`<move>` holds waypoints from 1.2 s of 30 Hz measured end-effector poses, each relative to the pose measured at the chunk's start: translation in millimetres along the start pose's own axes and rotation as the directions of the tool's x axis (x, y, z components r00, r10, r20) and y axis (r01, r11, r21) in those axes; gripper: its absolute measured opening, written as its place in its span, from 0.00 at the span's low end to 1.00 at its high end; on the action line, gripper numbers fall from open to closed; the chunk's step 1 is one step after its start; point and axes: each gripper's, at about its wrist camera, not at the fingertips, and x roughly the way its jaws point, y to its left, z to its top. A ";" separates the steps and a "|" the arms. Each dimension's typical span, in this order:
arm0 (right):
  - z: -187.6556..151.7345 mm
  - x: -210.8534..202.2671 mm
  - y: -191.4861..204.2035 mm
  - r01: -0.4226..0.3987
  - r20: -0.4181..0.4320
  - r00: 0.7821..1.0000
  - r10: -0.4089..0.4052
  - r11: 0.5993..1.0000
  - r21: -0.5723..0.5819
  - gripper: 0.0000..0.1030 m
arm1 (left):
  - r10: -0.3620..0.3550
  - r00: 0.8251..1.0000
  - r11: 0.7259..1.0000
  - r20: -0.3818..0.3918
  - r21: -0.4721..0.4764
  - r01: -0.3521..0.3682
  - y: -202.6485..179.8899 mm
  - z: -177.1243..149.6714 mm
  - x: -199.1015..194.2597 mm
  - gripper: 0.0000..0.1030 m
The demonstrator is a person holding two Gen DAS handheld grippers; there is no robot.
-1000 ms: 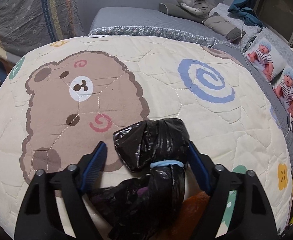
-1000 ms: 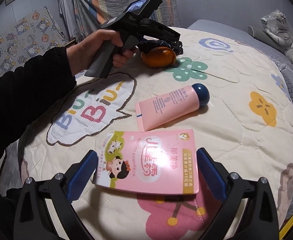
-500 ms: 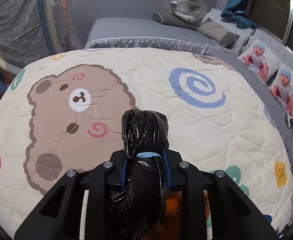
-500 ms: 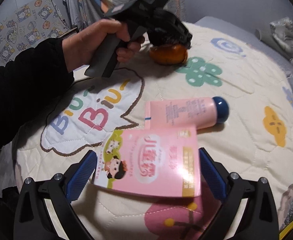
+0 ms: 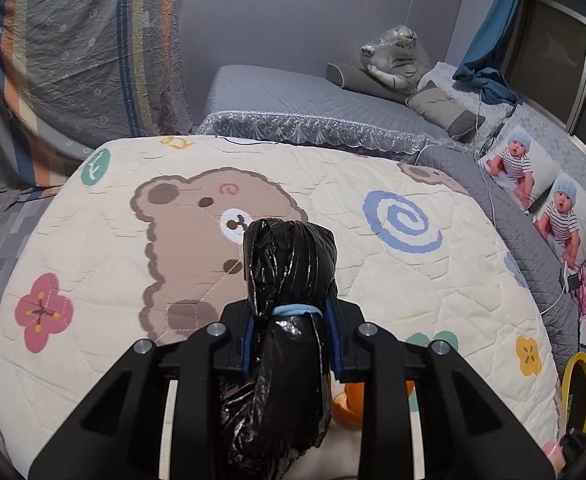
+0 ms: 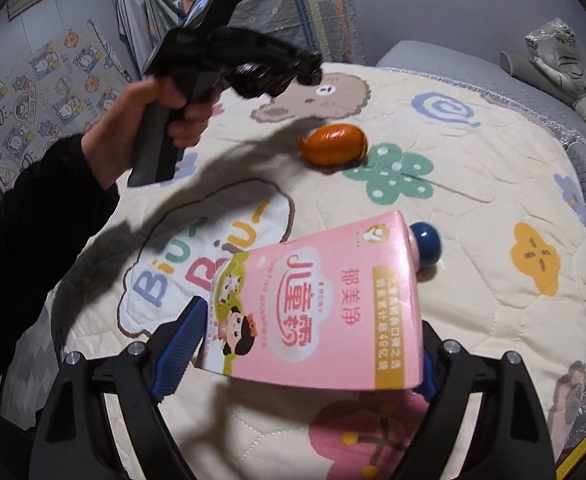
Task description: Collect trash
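My left gripper [image 5: 291,332] is shut on a rolled black trash bag [image 5: 289,264] bound with a blue band, held above the cartoon quilt [image 5: 433,280]. It also shows in the right wrist view [image 6: 309,68], raised in a hand. My right gripper [image 6: 305,344] is shut on a pink carton [image 6: 317,308] and holds it tilted above the quilt. An orange wrapped item [image 6: 335,144] lies on the quilt beyond it. A pink tube with a blue cap [image 6: 425,242] lies behind the carton, mostly hidden.
A grey bed [image 5: 313,100] with pillows and a wrapped plush toy [image 5: 393,56] is beyond the quilt. Baby-print cushions [image 5: 533,184] lie at the right. A yellow ring [image 5: 577,384] sits at the quilt's right edge. Hanging covers [image 5: 73,60] stand at the left.
My left gripper closed on the black bag and lifted it off the orange item. My right gripper closed on the pink carton and raised it, tilting it.
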 end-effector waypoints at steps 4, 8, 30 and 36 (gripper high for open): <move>-1.2 -17.3 -2.6 0.009 0.038 0.999 -0.009 1.000 0.013 0.81 | 0.001 1.000 1.000 0.026 -0.015 0.000 4.8 -3.8 -23.8 0.25; -5.6 -30.5 -9.4 0.027 0.071 0.997 -0.029 0.999 0.030 0.81 | 0.004 0.999 1.000 0.049 -0.008 -0.004 0.6 -9.7 -47.6 0.25; -70.4 -136.9 -97.3 0.164 0.214 0.949 -0.232 0.942 0.293 0.81 | -0.271 0.957 0.940 0.099 0.242 0.241 -200.5 -86.0 -157.2 0.25; -104.0 -169.6 -136.7 0.261 0.213 0.905 -0.369 0.876 0.406 0.81 | -0.368 0.927 0.888 0.072 0.323 0.328 -255.5 -100.7 -164.8 0.25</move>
